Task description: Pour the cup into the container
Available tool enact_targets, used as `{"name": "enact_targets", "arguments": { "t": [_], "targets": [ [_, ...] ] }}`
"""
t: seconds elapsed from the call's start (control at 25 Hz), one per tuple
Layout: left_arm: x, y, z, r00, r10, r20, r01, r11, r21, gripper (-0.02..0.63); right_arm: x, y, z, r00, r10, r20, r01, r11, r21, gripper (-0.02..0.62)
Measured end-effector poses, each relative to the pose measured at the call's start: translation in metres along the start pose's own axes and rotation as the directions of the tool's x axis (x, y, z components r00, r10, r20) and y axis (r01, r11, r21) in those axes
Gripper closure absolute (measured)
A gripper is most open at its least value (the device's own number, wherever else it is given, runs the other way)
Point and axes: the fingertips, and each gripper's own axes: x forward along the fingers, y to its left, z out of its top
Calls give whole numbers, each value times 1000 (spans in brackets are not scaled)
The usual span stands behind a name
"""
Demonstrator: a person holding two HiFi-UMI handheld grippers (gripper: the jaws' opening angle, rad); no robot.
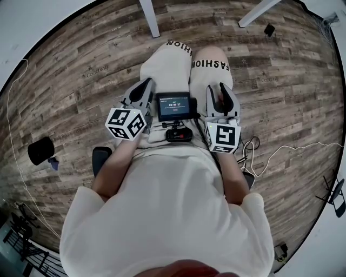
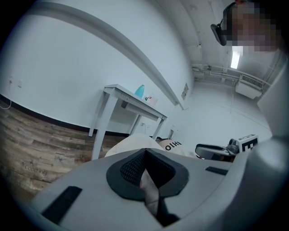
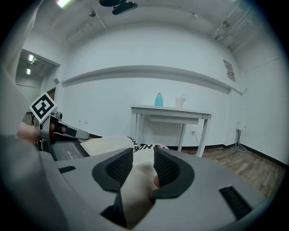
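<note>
Teal vessel (image 3: 159,99) and white vessel (image 3: 180,102), side by side on a white tabletop (image 3: 198,111). They stand well ahead of my right hand-held gripper (image 3: 143,159) and above the line of its jaws, the teal one to the left of the white one. Both are too small to tell which is the cup and which the container. Neither hand-held gripper is near them.

My right hand-held gripper has its jaws a little apart. Nothing is between the dark ribbed pads (image 3: 118,168); only my pale trousers (image 3: 135,189) show through the gap.

My left hand-held gripper (image 2: 145,152) has its jaw tips together and grips nothing; trouser cloth shows in the wedge behind them. From this side the tabletop and its two vessels lie ahead and slightly left, well apart.

In the head view both hand-held grippers lie on my lap, one on each thigh, pointing away from my body. Their marker cubes, left (image 1: 127,123) and right (image 1: 223,137), sit nearest me. A small screen (image 1: 173,106) sits between them, just beside each. Beyond the jaw tips is a wood-plank floor (image 1: 81,65), with two white table legs (image 1: 150,16) ahead.
</note>
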Motion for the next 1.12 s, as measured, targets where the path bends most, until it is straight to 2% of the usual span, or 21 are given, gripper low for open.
{"name": "enact_targets", "arguments": {
  "t": [1.12],
  "targets": [
    [-1,0,1,1000,1,6,-1,1000,-5,597,-1,-1,2,1000,-4,1,4,1000,-2,448]
  ]
}}
